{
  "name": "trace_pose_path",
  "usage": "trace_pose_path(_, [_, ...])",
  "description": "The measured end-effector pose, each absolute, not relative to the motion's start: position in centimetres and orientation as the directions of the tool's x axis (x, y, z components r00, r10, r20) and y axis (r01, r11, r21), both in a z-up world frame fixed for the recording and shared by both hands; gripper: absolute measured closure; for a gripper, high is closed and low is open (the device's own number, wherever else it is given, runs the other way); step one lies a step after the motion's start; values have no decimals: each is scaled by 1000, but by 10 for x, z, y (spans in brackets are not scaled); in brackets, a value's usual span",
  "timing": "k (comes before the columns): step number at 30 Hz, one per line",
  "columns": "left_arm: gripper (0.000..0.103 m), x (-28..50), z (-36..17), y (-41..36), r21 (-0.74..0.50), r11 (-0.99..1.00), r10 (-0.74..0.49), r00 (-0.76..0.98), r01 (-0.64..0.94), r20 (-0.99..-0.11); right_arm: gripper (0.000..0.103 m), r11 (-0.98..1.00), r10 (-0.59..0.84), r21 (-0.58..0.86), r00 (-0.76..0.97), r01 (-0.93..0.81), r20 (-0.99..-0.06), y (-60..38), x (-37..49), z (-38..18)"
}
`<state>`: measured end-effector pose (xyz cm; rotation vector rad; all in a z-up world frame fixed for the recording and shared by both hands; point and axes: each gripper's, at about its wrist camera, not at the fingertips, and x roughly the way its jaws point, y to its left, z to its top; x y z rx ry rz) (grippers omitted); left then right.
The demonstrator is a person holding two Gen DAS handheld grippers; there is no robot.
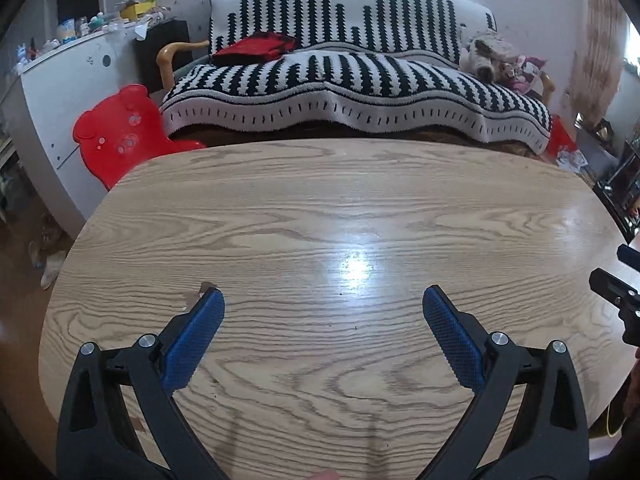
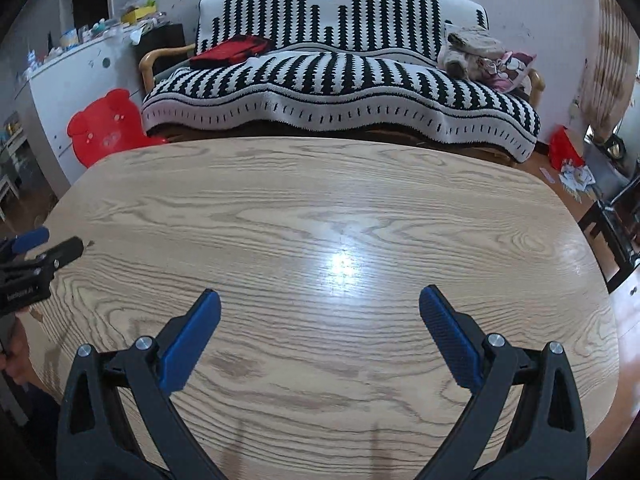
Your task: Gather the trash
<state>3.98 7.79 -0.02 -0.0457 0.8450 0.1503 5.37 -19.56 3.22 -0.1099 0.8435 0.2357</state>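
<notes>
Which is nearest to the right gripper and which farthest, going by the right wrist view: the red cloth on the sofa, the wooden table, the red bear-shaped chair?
From the right gripper, open above the tabletop:
1. Wooden table, directly beneath and ahead.
2. Red bear-shaped chair, beyond the table's far left corner.
3. Red cloth, farther back on the sofa seat, left of centre.

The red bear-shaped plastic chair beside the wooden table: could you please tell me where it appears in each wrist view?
Left wrist view: the red bear-shaped plastic chair is at the left, just past the table's far-left edge.
Right wrist view: the chair again is at the left, slightly smaller.
Shared landmark: the black-and-white striped sofa cover lies right of the chair in both.
</notes>
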Motion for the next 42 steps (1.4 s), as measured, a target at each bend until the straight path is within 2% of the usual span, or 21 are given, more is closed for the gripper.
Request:
trace_pose_path(7, [7,41,-3,74,5,992,88,645,-129,-759,7,973,150,-1,628,-233,-763,-212,52,25])
trace_pose_path(42, [7,42,-8,67,30,989,117,640,-145,-759,7,977,143,5,637,-214,-757,-229,43,31])
